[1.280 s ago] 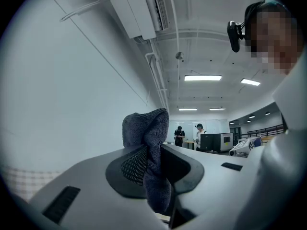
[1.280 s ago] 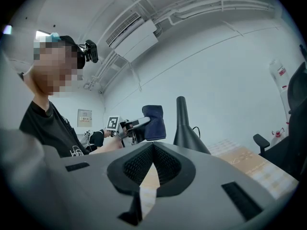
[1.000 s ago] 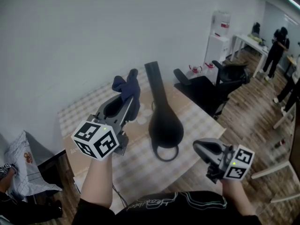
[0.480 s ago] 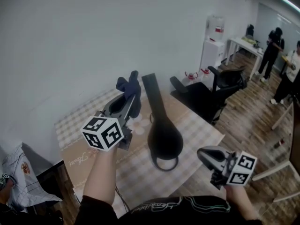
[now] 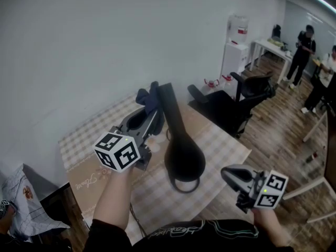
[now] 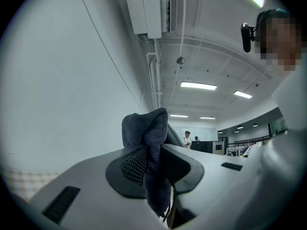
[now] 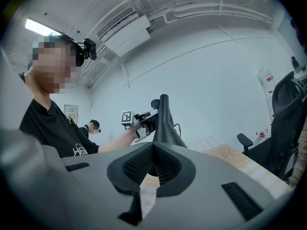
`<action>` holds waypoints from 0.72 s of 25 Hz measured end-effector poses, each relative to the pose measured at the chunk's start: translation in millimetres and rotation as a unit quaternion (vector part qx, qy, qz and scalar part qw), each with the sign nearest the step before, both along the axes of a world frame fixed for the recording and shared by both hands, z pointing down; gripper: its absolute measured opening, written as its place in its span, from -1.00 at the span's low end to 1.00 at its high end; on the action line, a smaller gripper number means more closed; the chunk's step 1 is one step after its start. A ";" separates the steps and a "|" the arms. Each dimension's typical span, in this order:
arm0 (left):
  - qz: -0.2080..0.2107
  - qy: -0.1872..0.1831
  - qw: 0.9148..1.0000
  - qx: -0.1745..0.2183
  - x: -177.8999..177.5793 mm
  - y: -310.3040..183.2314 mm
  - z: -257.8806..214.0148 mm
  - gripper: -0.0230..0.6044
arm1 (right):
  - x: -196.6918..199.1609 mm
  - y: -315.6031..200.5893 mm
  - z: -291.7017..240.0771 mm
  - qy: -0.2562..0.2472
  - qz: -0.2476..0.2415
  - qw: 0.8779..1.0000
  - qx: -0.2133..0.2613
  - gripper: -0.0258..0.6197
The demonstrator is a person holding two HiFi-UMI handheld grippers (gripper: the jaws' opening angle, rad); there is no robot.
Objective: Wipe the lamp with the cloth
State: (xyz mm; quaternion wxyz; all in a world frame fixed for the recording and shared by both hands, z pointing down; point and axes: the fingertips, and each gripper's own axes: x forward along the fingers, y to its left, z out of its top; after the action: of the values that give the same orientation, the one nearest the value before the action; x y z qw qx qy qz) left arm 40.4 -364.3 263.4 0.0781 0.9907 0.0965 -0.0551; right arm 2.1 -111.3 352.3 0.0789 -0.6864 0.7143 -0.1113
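On my feed the left gripper (image 5: 150,105) is clamped on a dark blue cloth (image 5: 145,95). Its own view shows the fabric pinched between the two jaws, with a bunched fold standing above them and a tail hanging down below the pads. I have that gripper raised over the counter (image 5: 223,140), which carries a pale checked cover. The cloth sits right at the narrow upper end of the black lamp (image 5: 182,150). From the head view it looks pressed against the stem's left side, though I cannot confirm contact. The lamp stands near the middle of the counter, slim at the top and flaring to a wide rounded body, with a dark ring at its foot on the side towards me. The right gripper (image 5: 231,172) is low at the near right corner of the counter, well apart from the lamp and pointed at it. In its own view the jaws are closed tip to tip with nothing between them, and beyond them I see the lamp's stem rising with the left gripper and cloth up beside it. A black office chair (image 5: 239,101) stands just past the counter's right edge, and a white water dispenser (image 5: 237,40) is against the wall behind it. People (image 5: 303,49) are standing farther back on the wooden floor.
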 end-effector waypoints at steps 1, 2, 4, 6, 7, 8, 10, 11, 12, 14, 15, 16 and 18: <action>0.004 0.001 1.000 0.003 -0.1 1.8 0.2 -0.72 | -1.2 -1.0 1.0 -0.002 0.000 1.000 0.000 -0.89; 0.008 0.001 1.000 0.007 -0.4 3.6 0.7 -0.72 | -2.8 -1.8 1.6 -0.004 -0.001 1.000 -0.001 -0.89; 0.015 0.001 1.000 0.012 -1.2 7.0 2.2 -0.72 | -5.7 -2.5 2.5 -0.006 -0.004 1.000 -0.002 -0.89; 0.020 0.003 1.000 0.013 -2.4 9.8 4.2 -0.72 | -6.2 -2.3 3.4 -0.006 -0.004 1.000 -0.002 -0.89; 0.024 0.004 1.000 0.013 -3.0 11.5 5.4 -0.72 | -5.7 -2.1 4.1 -0.007 -0.003 1.000 -0.003 -0.89; 0.029 0.005 0.999 0.014 -3.6 13.8 7.1 -0.72 | -5.0 -1.7 5.3 -0.007 -0.002 1.000 -0.003 -0.89; 0.040 0.007 0.999 0.021 -4.2 19.5 11.3 -0.72 | -3.7 -0.7 8.2 -0.009 0.000 1.000 -0.005 -0.89; 0.044 0.007 0.999 0.024 -4.2 22.0 13.1 -0.72 | -3.4 -0.4 9.4 -0.010 0.001 1.000 -0.005 -0.89; 0.047 0.007 0.998 0.027 -4.4 23.8 14.4 -0.72 | -3.6 -0.5 10.1 -0.011 0.001 1.000 -0.005 -0.89; 0.053 0.007 0.998 0.027 -5.6 26.0 16.7 -0.72 | -4.9 -1.0 11.1 -0.012 0.000 1.000 -0.004 -0.89; 0.056 0.007 0.998 0.027 -6.4 27.2 18.2 -0.72 | -5.5 -1.0 11.8 -0.012 0.000 1.000 -0.004 -0.89; 0.059 0.007 0.998 0.026 -7.3 28.6 20.0 -0.72 | -5.7 -0.7 12.9 -0.013 0.001 1.000 -0.004 -0.89; 0.065 0.005 0.997 0.028 -9.0 32.2 23.9 -0.72 | -5.2 0.8 15.1 -0.014 0.003 1.000 -0.003 -0.89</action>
State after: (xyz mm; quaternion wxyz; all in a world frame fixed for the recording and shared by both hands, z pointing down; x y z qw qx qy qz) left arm 31.4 -332.1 287.2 0.0528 0.9839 0.1624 -0.0525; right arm -3.2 -110.5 367.4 0.0872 -0.6869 0.7109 -0.1233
